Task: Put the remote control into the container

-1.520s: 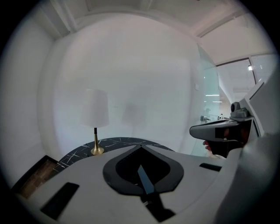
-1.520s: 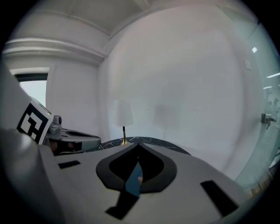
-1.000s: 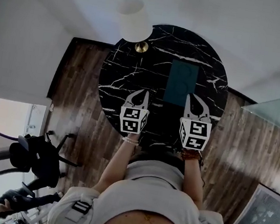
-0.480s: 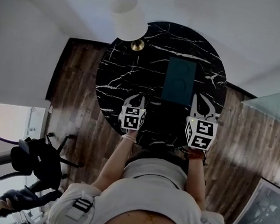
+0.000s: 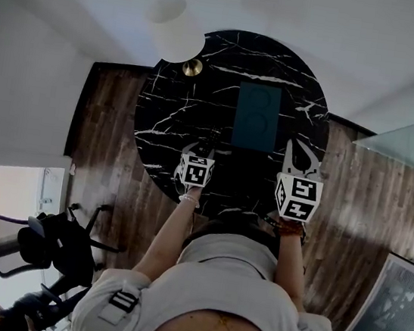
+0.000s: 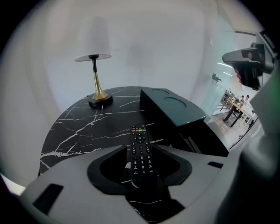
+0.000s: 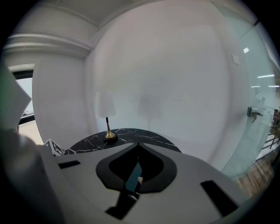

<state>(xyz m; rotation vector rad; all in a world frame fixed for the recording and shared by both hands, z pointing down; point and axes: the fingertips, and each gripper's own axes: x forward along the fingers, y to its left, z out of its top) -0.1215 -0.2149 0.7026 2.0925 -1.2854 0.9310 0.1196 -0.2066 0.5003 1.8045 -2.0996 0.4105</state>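
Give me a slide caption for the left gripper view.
Left tool, jaws just opening, straddling the black remote control on the marble table, near the teal container and lamp.

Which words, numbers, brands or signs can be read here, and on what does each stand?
None can be read.
remote control: button print too small to read.
container: no label shows.
left marker cube, right marker cube: square patterns only, no letters.
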